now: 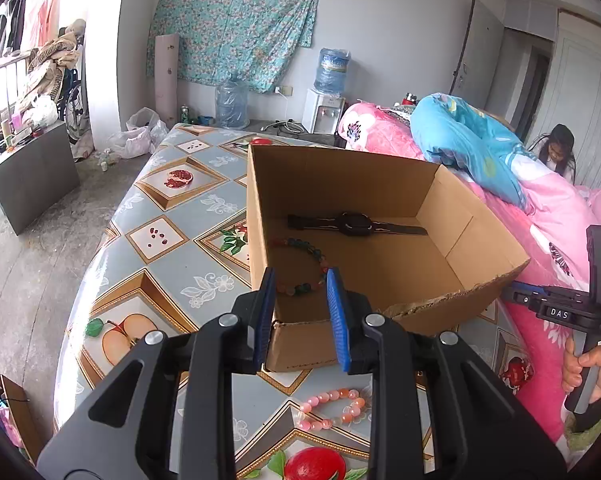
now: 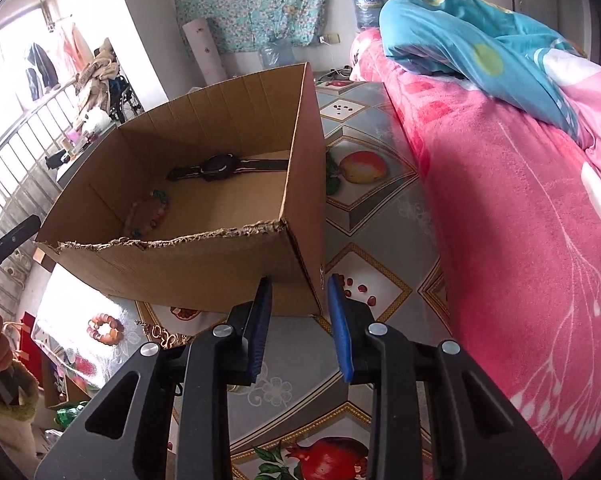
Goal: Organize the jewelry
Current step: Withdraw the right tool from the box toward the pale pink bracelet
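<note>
Table [image 1: 148, 248] with fruit-print cover carries everything; pink blanket [image 2: 500, 200] lies along its right edge. Cardboard box [image 1: 380, 280] sits open-topped toward the table's middle, its near rim torn and ragged.

Inside the box: black watch [image 1: 356, 224] lies flat, strap stretched out, along the far wall; multicoloured bead bracelet [image 1: 304, 264] lies on the floor near the box's left wall, apart from the watch.

Outside the box, near the table's front edge: pink bead bracelet [image 1: 334, 408] lies flat on the cover, just in front of the box's near-left corner. In the right wrist view, a gold chain piece [image 2: 160, 334] lies just beside it on the cover; its exact type you cannot tell.

Your left gripper [image 1: 300, 320] hangs over the box's near-left corner, blue pads spread, nothing between them. Your right gripper [image 2: 300, 328] hangs at the box's near-right corner, pads likewise spread and empty. Your right hand [image 1: 588, 368] grips its handle at the table's right edge.
</note>
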The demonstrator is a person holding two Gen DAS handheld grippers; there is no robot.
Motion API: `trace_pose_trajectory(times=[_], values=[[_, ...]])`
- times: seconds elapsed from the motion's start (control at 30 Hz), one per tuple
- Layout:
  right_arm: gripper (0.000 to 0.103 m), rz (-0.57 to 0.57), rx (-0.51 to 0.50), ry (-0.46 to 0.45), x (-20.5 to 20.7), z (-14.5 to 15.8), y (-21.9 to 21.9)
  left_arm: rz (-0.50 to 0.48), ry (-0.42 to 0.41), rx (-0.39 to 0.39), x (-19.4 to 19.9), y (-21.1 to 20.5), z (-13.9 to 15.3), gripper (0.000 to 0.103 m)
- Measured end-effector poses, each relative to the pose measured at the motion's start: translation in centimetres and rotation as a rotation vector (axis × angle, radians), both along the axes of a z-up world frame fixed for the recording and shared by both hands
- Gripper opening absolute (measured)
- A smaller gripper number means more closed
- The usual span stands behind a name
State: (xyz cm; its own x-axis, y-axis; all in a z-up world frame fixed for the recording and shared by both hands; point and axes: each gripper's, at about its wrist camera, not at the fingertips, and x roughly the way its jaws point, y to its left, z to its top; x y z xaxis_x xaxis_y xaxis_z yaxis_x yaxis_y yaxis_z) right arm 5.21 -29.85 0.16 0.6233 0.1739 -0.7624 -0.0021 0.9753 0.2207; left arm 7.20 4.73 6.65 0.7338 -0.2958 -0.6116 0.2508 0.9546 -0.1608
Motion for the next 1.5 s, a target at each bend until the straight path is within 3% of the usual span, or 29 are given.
trace_pose_trajectory(times=[0.5, 0.63, 0.7, 0.87, 1.1, 1.5], values=[[0.028, -0.009, -0.013, -0.003, 0.0, 0.1, 0.1, -0.002, -0.002, -0.002, 0.0, 0.0, 0.0, 0.025], [0.029, -0.013, -0.001, -0.021, -1.1, 0.3, 0.4, 0.001, -0.037, -0.008, -0.4, 0.0, 0.5, 0.025], [0.033, -0.002, 0.015, -0.034, -2.1, 0.4, 0.8, -0.002, -0.058, -0.015, -0.9, 0.0, 0.9, 0.029], [0.059, 0.012, 0.022, -0.105, -5.6, 0.5, 2.8, -0.019, -0.115, 0.002, -2.9, -0.2, 1.5, 0.037], [0.071, 0.024, -0.013, -0.132, -9.2, -1.1, 6.5, -0.041, -0.118, 0.062, -6.3, -0.9, 0.2, 0.043], [0.077, -0.029, -0.048, -0.097, -10.6, -3.1, 8.3, -0.087, 0.067, 0.117, -8.3, -3.6, -6.2, 0.046]])
